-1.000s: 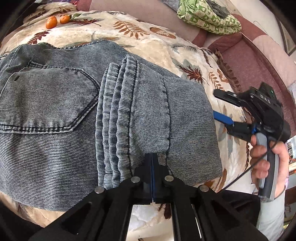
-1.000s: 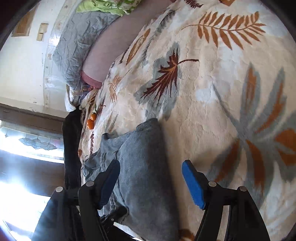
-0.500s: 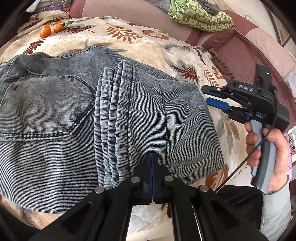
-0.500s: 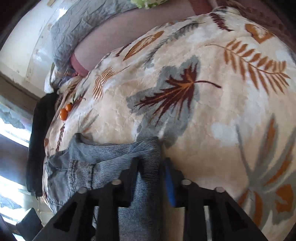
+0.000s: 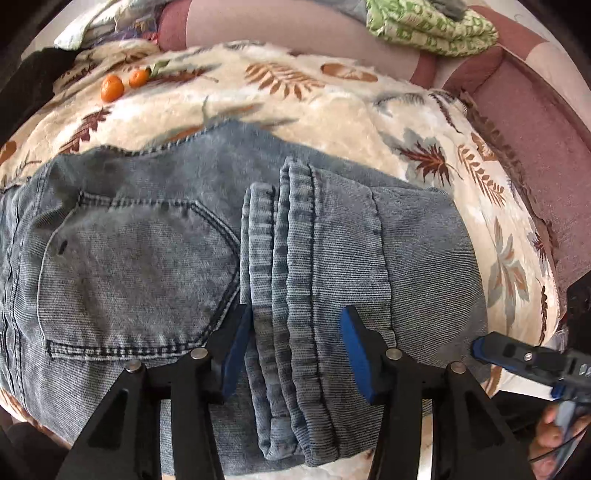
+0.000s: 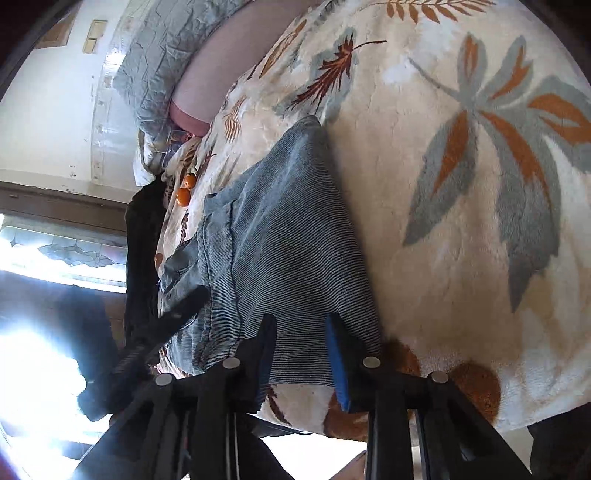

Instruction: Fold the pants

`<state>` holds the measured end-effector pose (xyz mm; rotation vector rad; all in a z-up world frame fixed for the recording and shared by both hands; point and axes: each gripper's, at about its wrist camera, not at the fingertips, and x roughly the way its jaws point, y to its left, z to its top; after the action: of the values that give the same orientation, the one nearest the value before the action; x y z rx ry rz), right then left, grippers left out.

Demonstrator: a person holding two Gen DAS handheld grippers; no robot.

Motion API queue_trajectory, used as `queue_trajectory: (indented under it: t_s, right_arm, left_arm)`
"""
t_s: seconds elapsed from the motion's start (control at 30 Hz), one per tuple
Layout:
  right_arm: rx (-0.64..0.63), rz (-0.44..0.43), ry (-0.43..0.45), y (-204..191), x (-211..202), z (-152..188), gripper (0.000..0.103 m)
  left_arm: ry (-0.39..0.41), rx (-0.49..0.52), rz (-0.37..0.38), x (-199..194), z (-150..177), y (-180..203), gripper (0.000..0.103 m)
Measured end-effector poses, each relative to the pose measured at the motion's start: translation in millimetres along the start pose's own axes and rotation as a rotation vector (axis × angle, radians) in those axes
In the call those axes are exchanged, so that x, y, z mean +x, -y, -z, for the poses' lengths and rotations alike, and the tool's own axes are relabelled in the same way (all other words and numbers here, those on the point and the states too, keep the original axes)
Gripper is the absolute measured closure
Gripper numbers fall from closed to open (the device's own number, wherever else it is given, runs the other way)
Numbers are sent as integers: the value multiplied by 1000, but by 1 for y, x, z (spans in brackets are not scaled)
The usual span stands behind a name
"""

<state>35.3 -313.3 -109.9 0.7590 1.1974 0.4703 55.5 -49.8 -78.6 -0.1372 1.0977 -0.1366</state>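
Note:
Grey-blue jeans (image 5: 147, 266) lie folded on a cream leaf-print blanket (image 5: 332, 110), with the stacked leg hems (image 5: 288, 258) laid over the seat next to the back pocket. My left gripper (image 5: 291, 347) is open, its blue pads either side of the hems just above the cloth. My right gripper (image 6: 301, 354) is open at the folded right edge of the jeans (image 6: 288, 240), its pads straddling the denim near the blanket's front edge. It also shows at the right of the left wrist view (image 5: 517, 356).
Two oranges (image 5: 122, 83) lie on the blanket at the far left. A green patterned cloth (image 5: 428, 26) rests on the maroon sofa back (image 5: 535, 122). A grey pillow (image 6: 162, 48) and a dark garment (image 6: 142, 240) sit beyond the jeans.
My left gripper was shut over the hems and has opened. My right gripper came in from the right, narrowed around the fold, and now stands open at the jeans' near right edge.

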Motion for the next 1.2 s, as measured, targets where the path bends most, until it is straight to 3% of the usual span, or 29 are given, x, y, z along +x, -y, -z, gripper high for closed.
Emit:
queue_trajectory:
  t_s: [0.13,0.2,0.27,0.37,0.47,0.53,0.6,0.67,0.8,0.97,1.07,1.13,1.2]
  right_arm:
    - [-64,-30,73,-20,-16,-12,57]
    - [-34,-20,51,-14,-6,-16,47]
    - [-37,29,-27,-7,12,-9,47]
    - [-57,14,4,-9,4,-4,47]
    - [-64,-9,36,-16,-9,1,47]
    - [-73,-39,31,-16,-11,10,45]
    - [-53,-27,6,-5,-1,19,37]
    - [-7,-61,9,8,6,20,37]
    - [-44,-19,36,-16,-8,8,37]
    - [-54,-98,82,-37,-10,-27,36]
    - [6,-130,66,-22,11,-52,33]
    - [74,-93,40,-1,32,-65,33]
    - [131,-138,48,12,36,-67,33]
  left_arm:
    - [23,22,-19,0,7,3,45]
    - [27,32,-17,-1,8,3,44]
    - [15,14,5,-5,7,-2,44]
    - [61,-37,53,-26,8,-6,44]
    - [115,19,104,-47,16,4,44]
    - [93,25,142,-45,27,6,43]
    - [24,36,117,-24,37,7,43]
    - [82,80,71,-21,46,11,42]
    - [104,111,55,-22,49,15,40]
    - [135,115,94,-23,53,9,38]
    - [143,117,112,-23,53,6,38]
    - [145,112,131,-23,53,4,38]
    - [148,111,143,-23,53,2,37]
